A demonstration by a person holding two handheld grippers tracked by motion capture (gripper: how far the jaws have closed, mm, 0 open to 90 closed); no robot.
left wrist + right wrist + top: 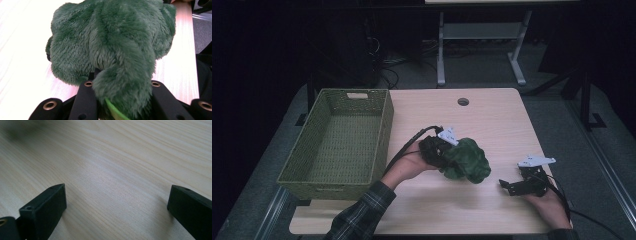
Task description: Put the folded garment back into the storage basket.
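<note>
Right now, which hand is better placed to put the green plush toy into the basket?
Left. The left hand-held gripper is shut on the green plush toy and nearer the green woven basket; the right hand-held gripper is open.

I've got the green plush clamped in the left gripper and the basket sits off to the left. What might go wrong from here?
1. The left gripper pinches only a narrow fold of the green plush toy; the bulk hangs beyond, so it may slip out.
2. The green basket has a tall near wall; a dangling toy may snag its rim.
3. The right gripper rests open on the table, offering no support.
</note>
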